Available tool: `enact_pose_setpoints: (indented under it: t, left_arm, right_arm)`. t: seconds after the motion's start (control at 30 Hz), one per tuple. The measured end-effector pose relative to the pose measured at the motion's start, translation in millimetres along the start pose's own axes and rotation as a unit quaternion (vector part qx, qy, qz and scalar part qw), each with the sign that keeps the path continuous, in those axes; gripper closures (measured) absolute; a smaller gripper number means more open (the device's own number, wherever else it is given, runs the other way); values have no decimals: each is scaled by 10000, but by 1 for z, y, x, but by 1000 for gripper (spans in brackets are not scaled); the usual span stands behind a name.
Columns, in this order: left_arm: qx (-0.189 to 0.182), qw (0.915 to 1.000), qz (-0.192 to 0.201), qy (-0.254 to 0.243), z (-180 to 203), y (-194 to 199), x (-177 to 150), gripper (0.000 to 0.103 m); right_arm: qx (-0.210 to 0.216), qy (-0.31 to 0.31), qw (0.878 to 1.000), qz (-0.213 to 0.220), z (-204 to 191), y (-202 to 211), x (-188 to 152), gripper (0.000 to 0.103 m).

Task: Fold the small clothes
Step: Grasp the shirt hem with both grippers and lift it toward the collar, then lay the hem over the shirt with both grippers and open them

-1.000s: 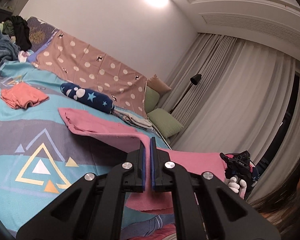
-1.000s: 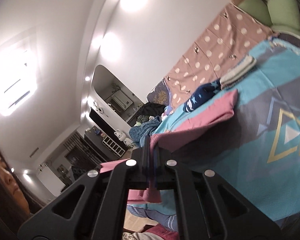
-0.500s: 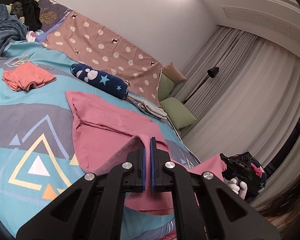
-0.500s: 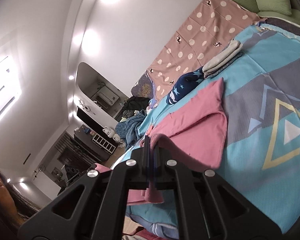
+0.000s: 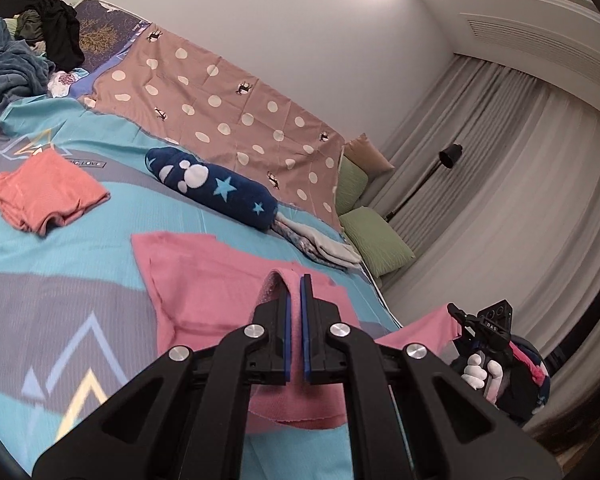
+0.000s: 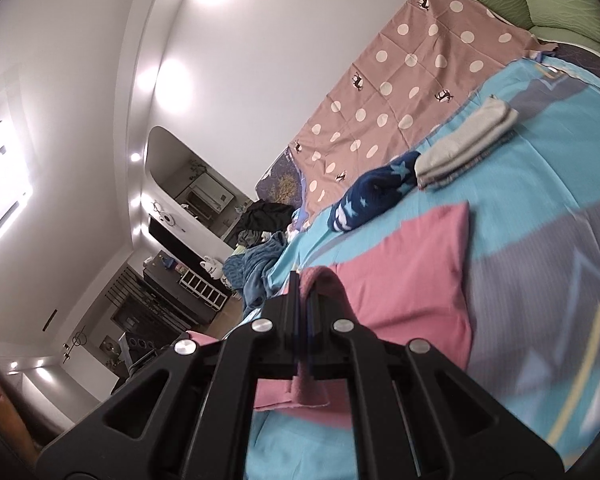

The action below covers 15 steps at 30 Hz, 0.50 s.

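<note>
A bed (image 5: pixel 80 240) in a teal and grey patterned sheet fills the curtained room, the pink cloth (image 5: pixel 204 280) spread at its centre – both the left gripper (image 5: pixel 295 292) and right gripper (image 6: pixel 304 292) have jaws clenched on its near edge, whose hem the black fingers hide at 6 o'clock.

Since a second ago, both grippers carry the near edge of the pink garment (image 5: pixel 204 280) forward over the bed. The cloth, earlier stretched and lifted ahead of the left gripper (image 5: pixel 294 286), now lies flat there, its near edge doubling over toward the far side.
</note>
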State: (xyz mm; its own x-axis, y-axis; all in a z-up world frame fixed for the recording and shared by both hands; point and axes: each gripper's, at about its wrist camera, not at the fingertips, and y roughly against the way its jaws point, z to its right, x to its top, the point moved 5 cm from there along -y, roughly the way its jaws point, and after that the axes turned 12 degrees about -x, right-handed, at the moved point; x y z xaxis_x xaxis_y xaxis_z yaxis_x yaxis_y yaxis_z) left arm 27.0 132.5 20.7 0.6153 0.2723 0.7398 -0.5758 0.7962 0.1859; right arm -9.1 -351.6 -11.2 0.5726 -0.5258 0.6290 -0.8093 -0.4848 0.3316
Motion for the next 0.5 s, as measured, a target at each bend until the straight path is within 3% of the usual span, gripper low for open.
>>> enact_pose_setpoints:
  t: [0.13, 0.3, 0.37, 0.5]
  left_arm:
    - [471, 9986, -135, 195, -54, -49, 26, 99]
    - [1154, 9874, -576, 918, -138, -98, 13, 99]
    - [1159, 9838, -605, 1228, -155, -99, 3, 98]
    - [1123, 9850, -626, 1149, -152, -86, -4, 80]
  right_arm:
    - [-645, -12, 9979, -103, 22, -56, 24, 100]
    - [-1575, -183, 9841, -797, 77, -133, 16, 96]
    - [-1641, -402, 9801, -1046, 94, -147, 6, 96]
    - [-1618, -345, 9793, -1167, 100, -146, -3, 88]
